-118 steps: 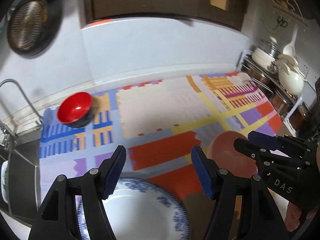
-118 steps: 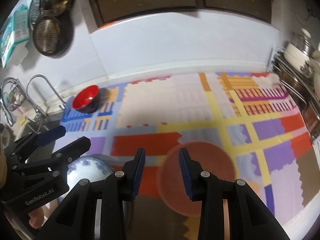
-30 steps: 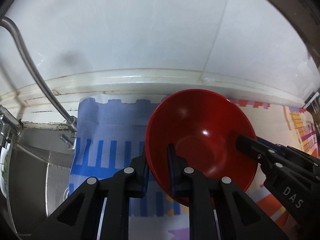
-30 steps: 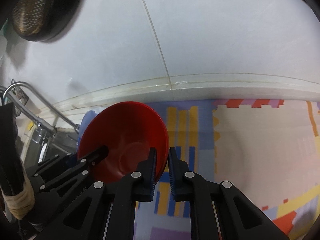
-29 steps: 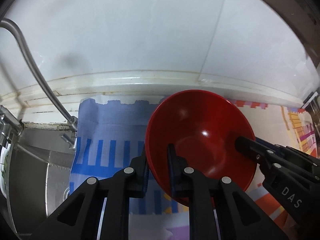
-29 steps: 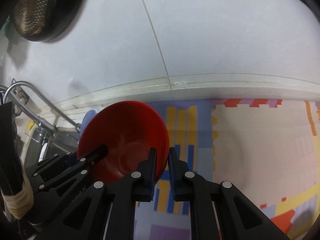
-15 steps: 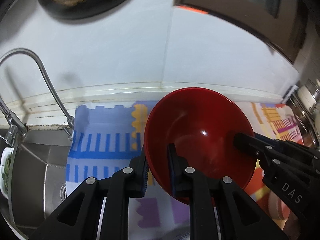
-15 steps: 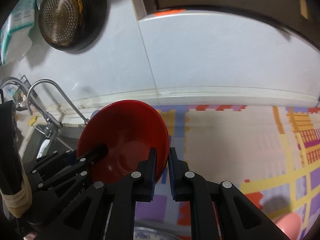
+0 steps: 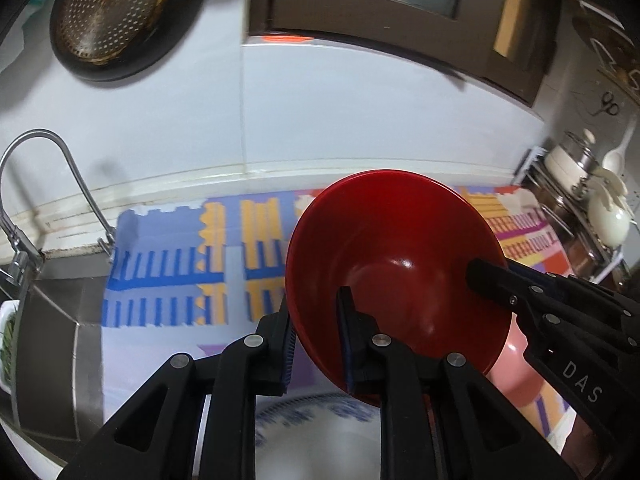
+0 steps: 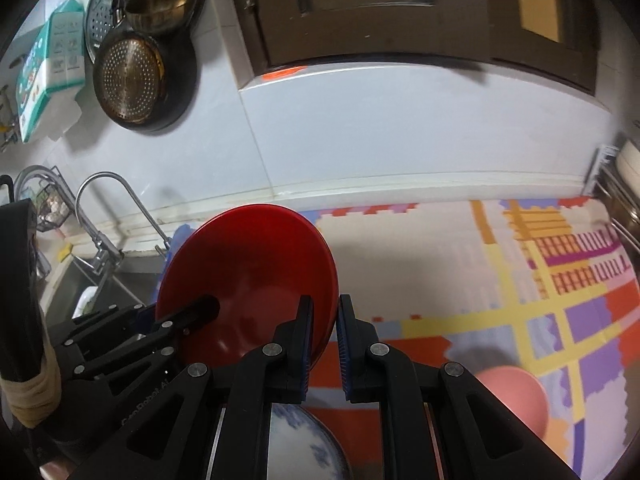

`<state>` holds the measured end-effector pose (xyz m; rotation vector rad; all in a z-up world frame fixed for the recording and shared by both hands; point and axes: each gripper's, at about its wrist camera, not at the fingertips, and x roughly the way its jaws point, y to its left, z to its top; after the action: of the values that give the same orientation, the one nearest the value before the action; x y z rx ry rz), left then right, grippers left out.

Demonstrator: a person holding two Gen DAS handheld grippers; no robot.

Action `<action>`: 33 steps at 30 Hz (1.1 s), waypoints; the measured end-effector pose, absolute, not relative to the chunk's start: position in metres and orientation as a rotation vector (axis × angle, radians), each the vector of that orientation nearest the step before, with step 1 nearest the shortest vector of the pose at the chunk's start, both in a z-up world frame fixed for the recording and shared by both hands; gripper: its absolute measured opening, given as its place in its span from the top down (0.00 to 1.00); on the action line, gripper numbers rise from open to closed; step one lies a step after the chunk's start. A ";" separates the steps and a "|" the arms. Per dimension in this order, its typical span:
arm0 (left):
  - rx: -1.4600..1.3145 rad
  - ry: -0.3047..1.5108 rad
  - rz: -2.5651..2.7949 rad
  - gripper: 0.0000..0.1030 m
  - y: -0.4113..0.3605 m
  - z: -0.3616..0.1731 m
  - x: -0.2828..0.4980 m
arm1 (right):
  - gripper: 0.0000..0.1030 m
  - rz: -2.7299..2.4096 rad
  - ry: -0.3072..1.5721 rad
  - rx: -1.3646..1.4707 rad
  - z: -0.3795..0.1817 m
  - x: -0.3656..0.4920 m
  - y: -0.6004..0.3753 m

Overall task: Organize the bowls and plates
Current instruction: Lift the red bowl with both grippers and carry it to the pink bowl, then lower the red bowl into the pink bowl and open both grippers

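A glossy red bowl [image 9: 392,256] hangs tilted in the air, held from both sides. My left gripper [image 9: 316,312] is shut on its left rim, one finger inside and one outside. Across the bowl, my right gripper [image 9: 484,276] grips the opposite rim. In the right wrist view the right gripper [image 10: 322,320] is shut on the red bowl [image 10: 248,276], with the left gripper [image 10: 204,306] reaching in from the left. Below the bowl lie a blue-and-white plate [image 9: 320,416] [image 10: 304,440] and a pink plate [image 9: 516,376] [image 10: 516,396] on the patterned mat [image 9: 172,264].
A sink with a curved faucet [image 9: 60,168] lies at the left. Pans and a strainer [image 10: 132,76] hang on the white wall. A rack with pots and white ladles [image 9: 588,200] stands at the far right. Dark cabinets [image 10: 400,12] hang overhead.
Both grippers closed on the red bowl at the back left, lifted it off the mat and carried it back and rightward; it now hangs over the blue-and-white plate.
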<state>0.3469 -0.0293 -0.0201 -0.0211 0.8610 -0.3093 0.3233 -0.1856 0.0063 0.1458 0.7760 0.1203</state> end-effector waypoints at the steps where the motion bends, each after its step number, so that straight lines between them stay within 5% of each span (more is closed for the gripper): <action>1: -0.026 0.861 -0.318 0.80 -0.033 -0.019 0.342 | 0.87 0.112 0.771 0.150 0.007 0.317 -0.191; 33: 0.129 0.984 -0.559 0.80 -0.205 -0.052 0.285 | 0.87 -0.115 0.875 0.238 -0.040 0.230 -0.341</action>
<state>0.2845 -0.2050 -0.0519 0.1285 0.9836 -0.5586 0.2303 -0.3414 -0.0402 0.2382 0.8753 -0.1148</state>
